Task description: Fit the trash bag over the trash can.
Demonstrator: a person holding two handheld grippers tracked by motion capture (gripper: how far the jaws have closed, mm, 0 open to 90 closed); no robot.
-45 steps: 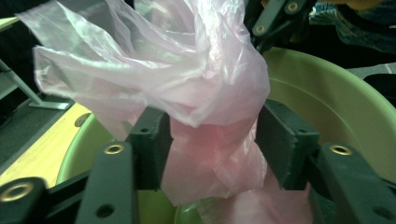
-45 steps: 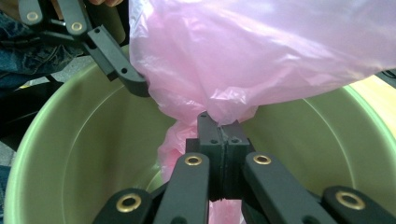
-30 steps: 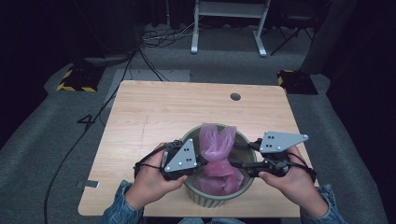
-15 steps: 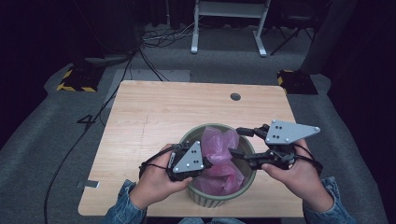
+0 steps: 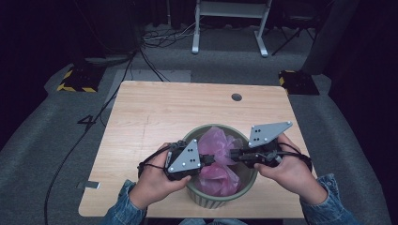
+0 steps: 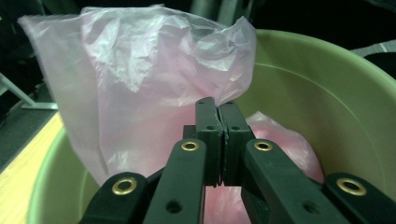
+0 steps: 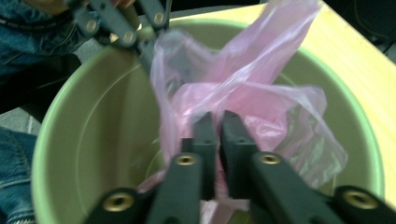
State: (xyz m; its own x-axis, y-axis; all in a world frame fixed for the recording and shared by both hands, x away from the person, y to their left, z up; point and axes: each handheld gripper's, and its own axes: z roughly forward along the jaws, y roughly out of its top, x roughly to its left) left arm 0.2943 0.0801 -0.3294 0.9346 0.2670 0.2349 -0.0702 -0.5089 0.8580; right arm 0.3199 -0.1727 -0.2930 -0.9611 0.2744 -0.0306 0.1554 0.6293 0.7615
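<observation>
Pink film, thin and crumpled: plastic bag (image 5: 217, 157) standing up out of the green bucket (image 5: 225, 199) at the near edge of the wooden table (image 5: 155, 112), its lower folds slumped toward the bottom.

Left first. Left hand (image 5: 152, 180) low at the bucket's left rim, knuckles over the edge, left gripper (image 5: 202, 159) pointing level across the opening toward the middle. Jaws pressed together with film pinched between the tips, plainly so in the left gripper view (image 6: 218, 109), a broad sheet of bag (image 6: 140, 79) rising behind them.

Centre: bag stretched slightly between the two grips, loose above.

Right side. Right hand (image 5: 286, 168) a little higher, wrist cocked inward, right gripper (image 5: 233, 153) reaching in from the opposite rim. Jaws just been closing and now nearly together on a fold of pink film (image 7: 217, 119), though blurred there.

Risks, as judged: tearing if pulled apart too hard, given how thin the film looks; slipping from the right pinch, which seems to catch only a narrow fold; bucket tipping or sliding off the near edge if lifted by the bag.
</observation>
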